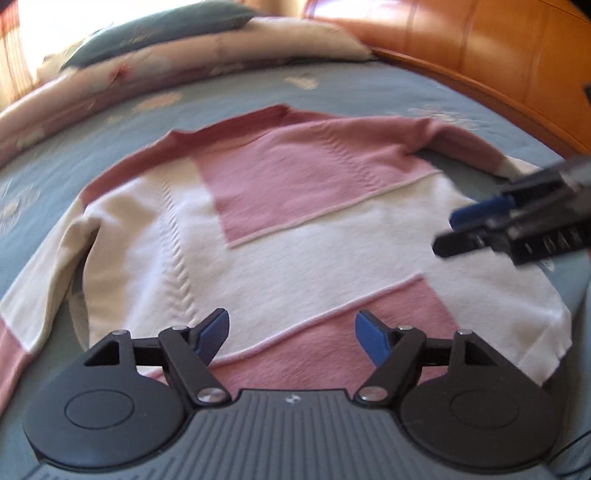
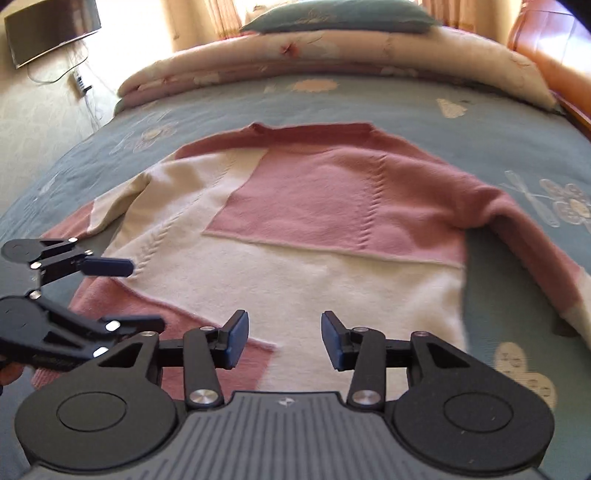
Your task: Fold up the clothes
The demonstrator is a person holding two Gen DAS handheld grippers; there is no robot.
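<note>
A pink and cream sweater (image 1: 295,229) lies spread flat on the blue bedspread, collar at the far side, sleeves out to both sides; it also shows in the right wrist view (image 2: 314,240). My left gripper (image 1: 291,334) is open and empty, hovering over the sweater's near hem. My right gripper (image 2: 284,338) is open and empty over the hem too. In the left wrist view the right gripper (image 1: 454,229) shows at the right, over the sweater's right side. In the right wrist view the left gripper (image 2: 144,295) shows at the left, open over the left hem.
A folded floral quilt (image 2: 332,62) and a blue pillow (image 2: 340,16) lie at the far side of the bed (image 2: 517,129). A wooden headboard (image 1: 480,55) runs along the right. A dark screen (image 2: 48,29) and floor lie to the left.
</note>
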